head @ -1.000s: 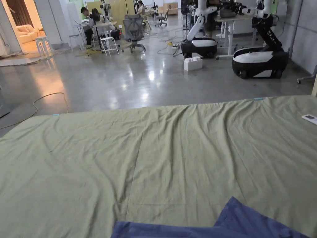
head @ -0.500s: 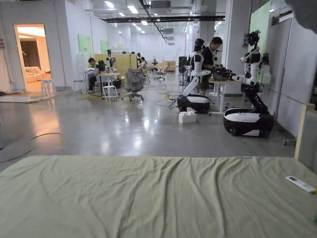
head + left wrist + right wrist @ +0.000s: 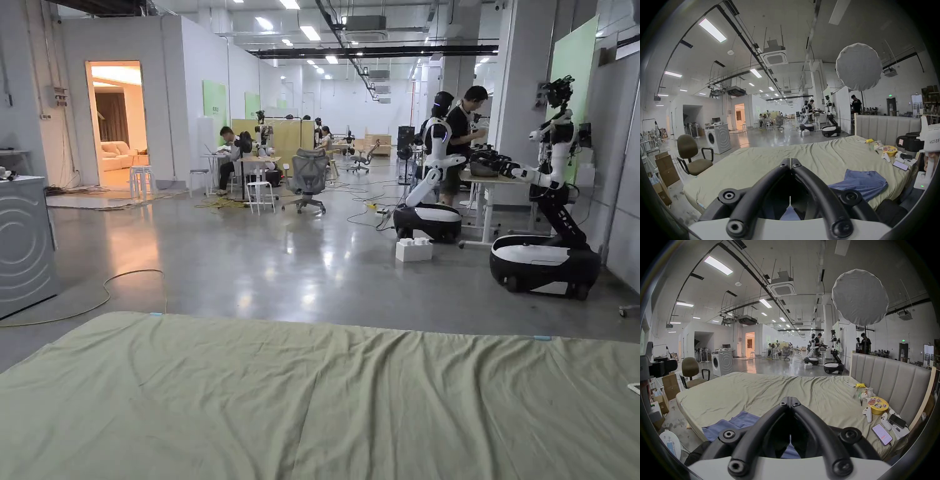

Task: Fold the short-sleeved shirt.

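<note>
The blue short-sleeved shirt (image 3: pixel 864 181) lies crumpled on the green bed sheet (image 3: pixel 312 406) near the bed's front edge. In the right gripper view the shirt (image 3: pixel 737 423) sits low and left of the jaws. My left gripper (image 3: pixel 790 160) is shut with nothing between its jaws, held above the front of the bed, left of the shirt. My right gripper (image 3: pixel 790 398) is also shut and empty, held over the shirt's right side. Part of the shirt is hidden behind each gripper's body.
A padded headboard (image 3: pixel 891 382) bounds the bed's right side. Beside it lie a phone (image 3: pixel 881 434), a yellow bowl (image 3: pixel 877 405) and white controllers (image 3: pixel 867 414). An office chair (image 3: pixel 690 155) and a washing machine (image 3: pixel 718 139) stand left. Wheeled robots (image 3: pixel 544 250) stand beyond the bed.
The head camera has tilted up and turned, so the blue shirt has dropped out of its picture. Nothing on the bed has visibly moved.
</note>
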`<move>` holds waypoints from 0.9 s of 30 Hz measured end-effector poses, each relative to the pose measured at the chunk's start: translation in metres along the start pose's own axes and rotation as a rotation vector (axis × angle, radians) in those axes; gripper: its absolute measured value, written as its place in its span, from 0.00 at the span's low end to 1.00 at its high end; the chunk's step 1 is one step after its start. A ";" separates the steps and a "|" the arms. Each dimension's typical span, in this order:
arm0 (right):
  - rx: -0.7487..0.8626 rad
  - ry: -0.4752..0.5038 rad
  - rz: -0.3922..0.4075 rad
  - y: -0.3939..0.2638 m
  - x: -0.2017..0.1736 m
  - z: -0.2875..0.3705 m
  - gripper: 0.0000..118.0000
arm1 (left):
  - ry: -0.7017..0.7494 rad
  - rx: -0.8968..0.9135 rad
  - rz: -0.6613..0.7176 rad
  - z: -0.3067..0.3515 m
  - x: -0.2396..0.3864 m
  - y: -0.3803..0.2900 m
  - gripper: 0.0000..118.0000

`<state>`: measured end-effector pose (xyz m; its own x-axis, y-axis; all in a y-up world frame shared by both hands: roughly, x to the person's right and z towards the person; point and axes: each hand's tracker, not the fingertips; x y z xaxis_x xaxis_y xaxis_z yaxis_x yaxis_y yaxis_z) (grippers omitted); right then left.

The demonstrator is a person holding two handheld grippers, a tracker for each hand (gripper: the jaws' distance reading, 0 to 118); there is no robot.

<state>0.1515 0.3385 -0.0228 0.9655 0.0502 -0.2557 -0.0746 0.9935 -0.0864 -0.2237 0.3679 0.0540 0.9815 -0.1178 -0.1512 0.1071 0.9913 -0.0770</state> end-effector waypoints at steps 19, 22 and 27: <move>-0.012 -0.040 -0.048 0.002 0.004 -0.002 0.00 | -0.041 -0.058 0.067 -0.013 -0.002 -0.002 0.00; -0.027 -0.042 -0.040 -0.004 0.004 -0.004 0.00 | -0.046 -0.138 0.077 -0.027 0.000 -0.007 0.00; -0.134 -0.037 -0.076 -0.029 0.011 -0.016 0.00 | -0.111 -0.266 0.139 -0.082 0.006 -0.029 0.00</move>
<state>0.1606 0.3083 -0.0389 0.9780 -0.0185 -0.2077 -0.0310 0.9721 -0.2325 -0.2341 0.3338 -0.0251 0.9967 0.0392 -0.0711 -0.0600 0.9455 -0.3199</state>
